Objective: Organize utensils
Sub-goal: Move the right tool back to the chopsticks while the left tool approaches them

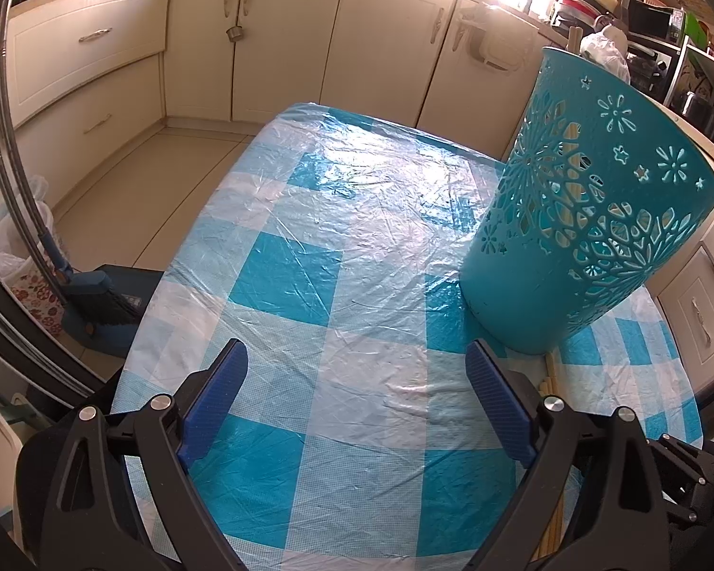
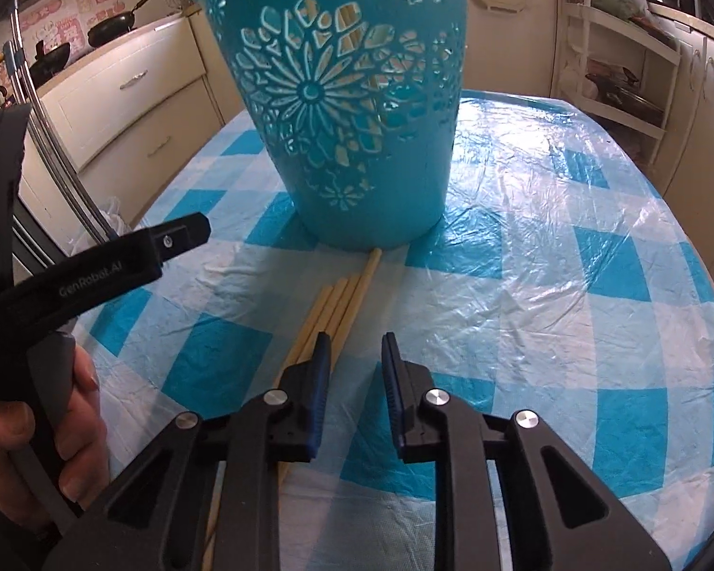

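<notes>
Task looks partly done. Pale sticks show through the cut-outs of the teal basket [image 2: 352, 109], so I judge some chopsticks are already inside. A bundle of chopsticks [image 2: 338, 309], four or so, lies on the surface, not yet put away. That bundle is what's left, as far as I can see.

My right gripper [image 2: 355, 366] hangs low over the surface with its fingers a narrow gap apart, gripping nothing. The chopsticks run from about 7 o'clock under my left finger [image 2: 320, 371] up toward 12 o'clock. The longest one's tip lies just at the basket's base; touching or not, can't tell. The bundle sits slightly left of my gap, not between the fingers.

My left gripper [image 1: 357, 380] has its fingers spread wide, empty, over the checked cloth [image 1: 309, 238]. In the left view the basket stands at 2 o'clock, upright on the surface, and chopstick ends peek out just right of my right finger [image 1: 495, 395] at 4 o'clock.

Chopsticks: plain pale wood, thin, round, lying parallel and close together, ends uneven. Basket: teal plastic, tapered, wider at the top, pierced with flower and star patterns, solid band at the base. The cloth has a crinkled clear plastic cover, likely slippery for thin sticks.
</notes>
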A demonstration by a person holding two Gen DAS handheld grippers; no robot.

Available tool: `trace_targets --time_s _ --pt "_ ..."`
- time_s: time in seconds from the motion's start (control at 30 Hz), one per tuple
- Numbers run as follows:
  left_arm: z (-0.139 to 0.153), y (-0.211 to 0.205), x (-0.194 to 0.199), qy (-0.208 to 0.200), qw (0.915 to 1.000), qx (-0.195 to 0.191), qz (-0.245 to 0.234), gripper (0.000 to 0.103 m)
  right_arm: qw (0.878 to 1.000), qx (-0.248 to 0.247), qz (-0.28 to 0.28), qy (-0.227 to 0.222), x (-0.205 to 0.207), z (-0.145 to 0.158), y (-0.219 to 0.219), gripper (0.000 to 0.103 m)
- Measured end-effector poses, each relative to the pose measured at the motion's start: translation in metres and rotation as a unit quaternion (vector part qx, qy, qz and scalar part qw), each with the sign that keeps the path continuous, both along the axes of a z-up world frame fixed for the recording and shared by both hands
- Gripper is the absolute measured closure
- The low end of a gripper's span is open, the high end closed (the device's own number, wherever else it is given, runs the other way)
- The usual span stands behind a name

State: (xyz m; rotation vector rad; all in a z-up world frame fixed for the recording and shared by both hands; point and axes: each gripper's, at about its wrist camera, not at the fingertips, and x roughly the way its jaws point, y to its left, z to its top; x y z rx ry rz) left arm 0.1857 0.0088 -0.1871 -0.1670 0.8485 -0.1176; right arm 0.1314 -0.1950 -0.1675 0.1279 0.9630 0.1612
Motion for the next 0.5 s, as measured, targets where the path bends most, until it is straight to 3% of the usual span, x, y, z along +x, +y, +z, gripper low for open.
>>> trace_targets --time_s 0.27,0.37,0.5 --pt "-0.0003 -0.0004 0.0003 0.0 1.0 0.0 0.0 0.014 1.0 -0.011 0.007 -0.001 0.0025 -0.0007 0.006 0.081" --pt "-0.0003 -0.0007 0.0006 0.001 1.0 0.0 0.0 0.014 1.0 -0.019 0.014 0.003 0.002 -0.0024 0.0058 0.091" --pt "-0.0002 -0.0025 0.0006 0.0 1.0 -0.001 0.0 0.014 0.999 -0.029 0.026 0.004 -0.0042 -0.0016 0.003 0.093"
